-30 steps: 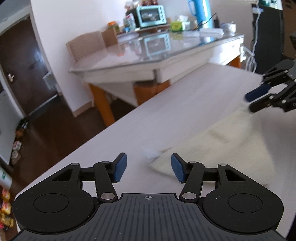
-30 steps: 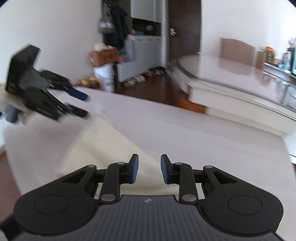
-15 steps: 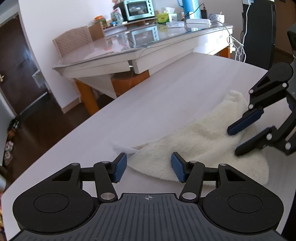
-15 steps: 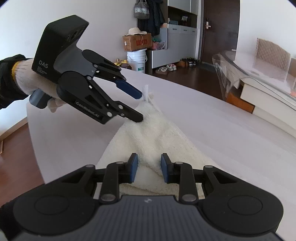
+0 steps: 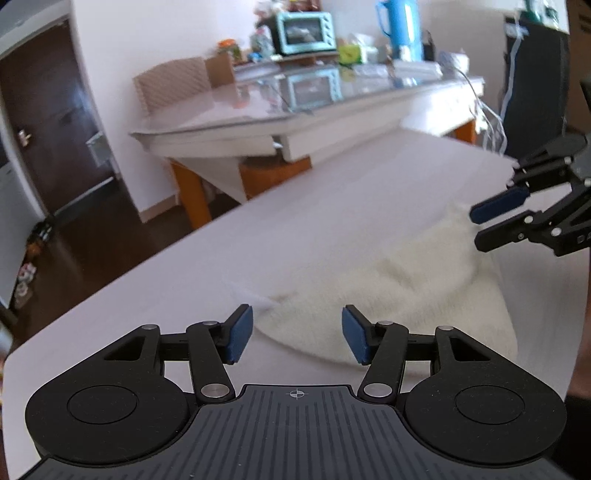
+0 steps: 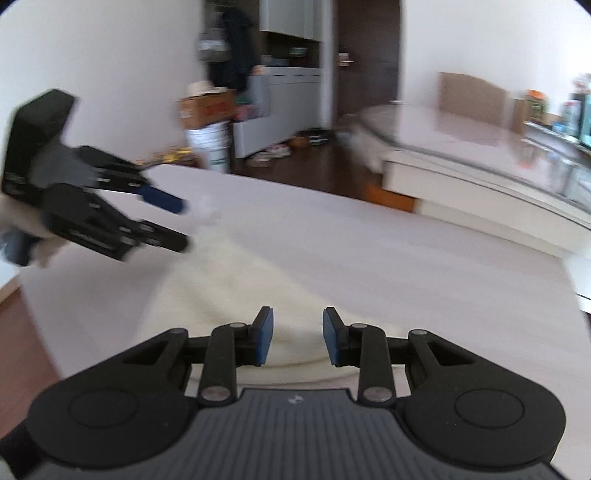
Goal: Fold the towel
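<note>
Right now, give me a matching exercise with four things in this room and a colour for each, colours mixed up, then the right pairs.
Things:
1. towel
2. toaster oven
3. tall jug
4. table legs

Colours:
A. orange
B. cream white
C. bright blue
D. pale teal

Pairs: 1-B, 2-D, 3-C, 4-A

The towel lies on the white table; the toaster oven and the jug stand on the far glass-topped table, which has the orange legs.
</note>
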A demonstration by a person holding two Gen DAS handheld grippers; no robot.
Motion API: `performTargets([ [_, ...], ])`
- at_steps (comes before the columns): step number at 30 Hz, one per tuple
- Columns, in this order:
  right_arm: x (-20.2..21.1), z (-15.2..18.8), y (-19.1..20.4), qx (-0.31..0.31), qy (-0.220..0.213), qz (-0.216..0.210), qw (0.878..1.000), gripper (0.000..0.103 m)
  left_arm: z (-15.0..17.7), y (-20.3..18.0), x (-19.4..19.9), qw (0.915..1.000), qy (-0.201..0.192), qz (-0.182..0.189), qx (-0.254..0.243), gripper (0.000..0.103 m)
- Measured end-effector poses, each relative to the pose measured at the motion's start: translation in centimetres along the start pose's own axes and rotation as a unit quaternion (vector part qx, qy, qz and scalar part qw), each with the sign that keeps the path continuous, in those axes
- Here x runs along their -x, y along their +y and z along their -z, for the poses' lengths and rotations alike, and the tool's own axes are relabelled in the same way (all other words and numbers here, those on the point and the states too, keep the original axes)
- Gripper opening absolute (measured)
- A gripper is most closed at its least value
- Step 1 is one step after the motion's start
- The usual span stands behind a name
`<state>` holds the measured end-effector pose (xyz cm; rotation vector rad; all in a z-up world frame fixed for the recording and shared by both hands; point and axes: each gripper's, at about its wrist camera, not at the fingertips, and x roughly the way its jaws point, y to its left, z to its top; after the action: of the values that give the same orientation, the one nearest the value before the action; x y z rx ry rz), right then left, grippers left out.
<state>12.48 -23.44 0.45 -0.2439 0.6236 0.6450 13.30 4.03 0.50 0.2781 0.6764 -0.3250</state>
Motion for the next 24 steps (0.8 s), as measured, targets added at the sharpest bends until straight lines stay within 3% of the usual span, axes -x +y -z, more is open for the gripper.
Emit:
performTargets([
  [4,-1.0,0.5,-1.2,-0.01,0.015,0.019,1.0,0.033,-0.2,0.3,-1.2,0.9996,0.002,-0.012,0.024,0.061],
  [15,-2.9,-0.3,-1.7,0.016,0.017,0.017,1.0,0.037,1.3,0.1,-1.1,0.9978,0.021,-0.03,0.055,0.063],
  [21,-1.2,0.3,-1.2,0.001,0.001,0.023,1.0,0.038,1.4,0.0,-0.9,0.9967,0.019,-0.04,0.068,0.065],
  [24,-0.4,0.7,-0.6,-0.008,0.0,0.028,1.0,0.042,1.4,0.0,-0.1,0.9956,0.012,-0.04,0.084,0.072],
])
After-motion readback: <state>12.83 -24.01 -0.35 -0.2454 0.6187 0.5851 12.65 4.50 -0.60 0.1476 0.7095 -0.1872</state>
